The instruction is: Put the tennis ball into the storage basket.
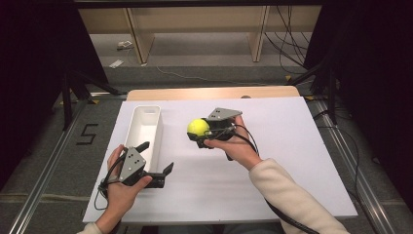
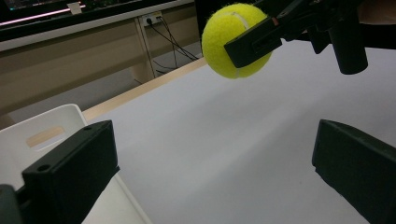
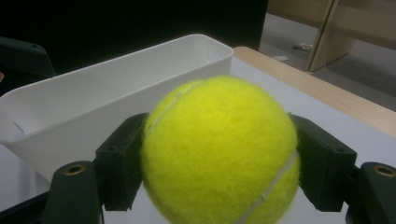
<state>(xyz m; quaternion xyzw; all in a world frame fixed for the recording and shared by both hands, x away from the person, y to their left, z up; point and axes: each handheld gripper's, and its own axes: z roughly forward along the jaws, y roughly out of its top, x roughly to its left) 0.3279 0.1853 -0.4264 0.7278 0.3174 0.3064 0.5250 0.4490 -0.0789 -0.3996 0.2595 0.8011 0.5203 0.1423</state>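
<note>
Nearest the camera, the left gripper [image 1: 157, 165] rested low on the table [image 1: 292, 146], jaws spread wide with nothing between them, just right of the bin [image 1: 144, 130]. Farther right, the right gripper [image 1: 200, 132] clamped the ball [image 1: 198, 127], lifted above the table.

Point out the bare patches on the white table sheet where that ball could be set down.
The widest free patch is the white table sheet right of the right gripper, which holds the yellow tennis ball. Another lies between the long white plastic bin and the far wooden edge. It is crowded near the left gripper, beside the bin.
</note>
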